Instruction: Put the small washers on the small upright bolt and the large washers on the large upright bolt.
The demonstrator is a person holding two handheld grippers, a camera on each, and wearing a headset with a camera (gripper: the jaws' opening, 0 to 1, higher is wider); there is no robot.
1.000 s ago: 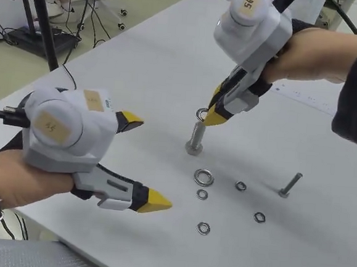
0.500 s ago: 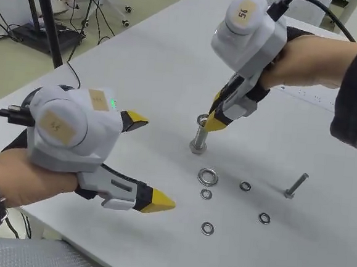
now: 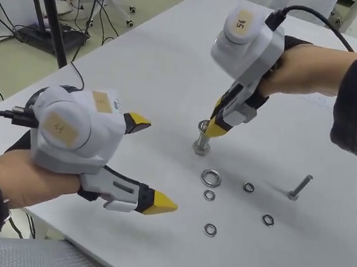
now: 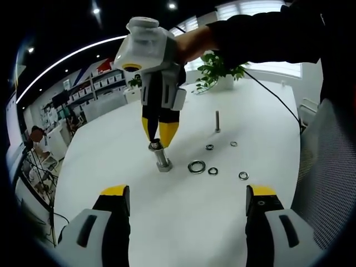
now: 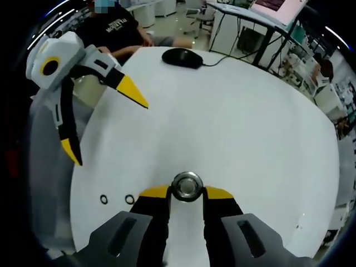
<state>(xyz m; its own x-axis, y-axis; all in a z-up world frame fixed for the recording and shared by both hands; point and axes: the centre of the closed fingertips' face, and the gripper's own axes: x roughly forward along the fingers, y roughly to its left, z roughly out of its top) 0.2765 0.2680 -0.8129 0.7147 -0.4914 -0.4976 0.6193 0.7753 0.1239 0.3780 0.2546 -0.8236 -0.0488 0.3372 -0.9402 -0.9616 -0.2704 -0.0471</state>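
Right gripper [image 3: 215, 129] pointed down at the large bolt [image 3: 200, 142]. Its jaws stood narrow, with a large washer [image 5: 187, 186] between the yellow tips. In the right gripper view the tips touched this ring on both sides, so we read it as held. The washer sat at the very top of the bolt, around the end of the thread as far as we could see. The large bolt itself stood upright, head down, on the white table [image 3: 141, 56].

Just in front of the bolt, on the side toward us, a second large washer [image 3: 211, 177] lay flat on the table. Four small washers [image 3: 209, 195] lay flat around it, all apart from each other: one just beside it, one to its right, and two nearer to the table edge. The small bolt [image 3: 300, 187] stood upright further to the right, well apart from the large one.

Left gripper [image 3: 149, 161] hung above the near left part of the table, well apart from both bolts — its jaws were spread wide.

Further out, the right gripper view showed a black mouse [image 5: 182, 57] with its cable near the far edge of the table. The left gripper view showed a green plant [image 4: 222, 69] behind the table.
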